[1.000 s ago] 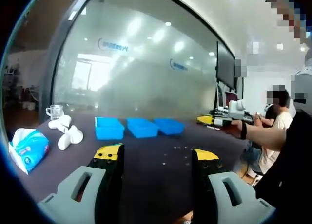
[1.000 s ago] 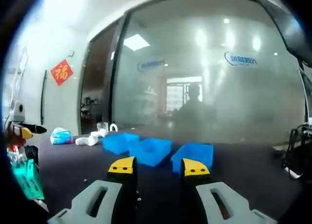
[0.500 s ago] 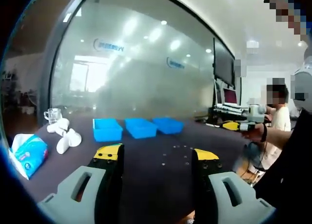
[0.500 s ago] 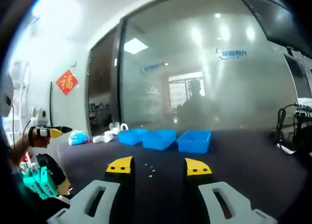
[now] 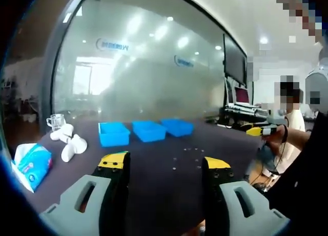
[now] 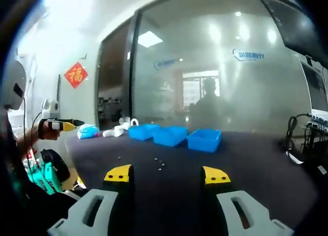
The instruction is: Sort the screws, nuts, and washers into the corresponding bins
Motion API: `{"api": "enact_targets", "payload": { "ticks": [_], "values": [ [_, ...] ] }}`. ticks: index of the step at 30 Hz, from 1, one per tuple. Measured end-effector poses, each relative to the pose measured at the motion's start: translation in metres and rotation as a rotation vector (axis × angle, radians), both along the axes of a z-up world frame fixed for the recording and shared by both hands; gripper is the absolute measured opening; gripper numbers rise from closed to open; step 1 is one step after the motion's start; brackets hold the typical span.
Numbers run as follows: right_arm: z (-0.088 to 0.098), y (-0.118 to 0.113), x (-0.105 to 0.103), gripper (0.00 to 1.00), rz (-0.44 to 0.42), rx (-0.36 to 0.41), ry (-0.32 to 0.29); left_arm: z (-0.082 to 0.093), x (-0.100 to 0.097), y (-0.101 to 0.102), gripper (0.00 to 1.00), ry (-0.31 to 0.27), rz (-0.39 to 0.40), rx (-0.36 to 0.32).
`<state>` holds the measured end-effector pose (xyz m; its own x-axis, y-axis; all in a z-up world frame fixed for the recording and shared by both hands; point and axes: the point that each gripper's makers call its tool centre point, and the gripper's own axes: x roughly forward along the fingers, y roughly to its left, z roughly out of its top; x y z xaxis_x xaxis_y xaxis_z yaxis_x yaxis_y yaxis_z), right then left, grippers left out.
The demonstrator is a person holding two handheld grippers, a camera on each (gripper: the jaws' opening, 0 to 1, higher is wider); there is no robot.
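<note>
I am holding both claws wide over the counter (image 5: pixel 154 179); the tiny screws (image 5: pixel 187 159) look slippery, needing fingertip-edge pinches.

Glossy blue plastic bins (image 5: pixel 148 131), matt dark table (image 5: pixel 164 190)

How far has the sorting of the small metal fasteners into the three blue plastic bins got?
Nothing looks sorted yet. The small metal fasteners lie scattered on the dark table, short of the three blue plastic bins, whose insides cannot be seen. Nothing is in hand: the left claw and right claw are both open and empty above the table. All the picking and dropping remains.
</note>
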<state>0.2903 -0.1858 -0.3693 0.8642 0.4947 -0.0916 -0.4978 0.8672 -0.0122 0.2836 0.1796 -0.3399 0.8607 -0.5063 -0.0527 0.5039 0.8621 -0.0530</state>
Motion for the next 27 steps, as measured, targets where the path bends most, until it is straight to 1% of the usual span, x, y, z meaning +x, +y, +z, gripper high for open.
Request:
{"api": "enact_targets", "payload": {
  "ticks": [4,6,10,12,16,20,22,23,26,27],
  "values": [
    [0.002,0.000,-0.002,0.48,-0.004,0.007,-0.016,-0.002,0.000,0.001,0.55,0.006,0.002,-0.001],
    [0.002,0.001,-0.004,0.48,0.002,0.026,-0.008,-0.003,0.000,0.001,0.55,0.010,0.002,-0.003],
    [-0.004,0.002,-0.004,0.48,0.008,0.003,0.002,-0.006,0.002,0.002,0.55,0.019,-0.007,0.011],
    [-0.007,0.003,-0.005,0.48,0.018,0.006,0.014,-0.009,0.004,0.001,0.55,0.030,-0.015,0.017],
    [-0.008,0.005,-0.005,0.48,0.028,0.005,0.021,-0.015,0.008,-0.003,0.55,0.058,-0.049,0.058],
    [-0.009,0.009,-0.007,0.48,0.053,0.007,0.038,-0.015,0.012,-0.010,0.55,0.078,-0.091,0.084],
    [-0.011,0.011,-0.008,0.48,0.066,-0.017,0.040,-0.014,0.014,-0.014,0.55,0.088,-0.111,0.100],
    [-0.012,0.013,-0.008,0.48,0.073,-0.032,0.037,-0.016,0.014,-0.017,0.55,0.107,-0.126,0.109],
    [-0.012,0.016,-0.011,0.48,0.088,-0.048,0.034,-0.010,0.016,-0.024,0.55,0.130,-0.152,0.093],
    [-0.012,0.017,-0.011,0.48,0.093,-0.050,0.034,-0.010,0.017,-0.026,0.55,0.140,-0.164,0.103]
  ]
}}
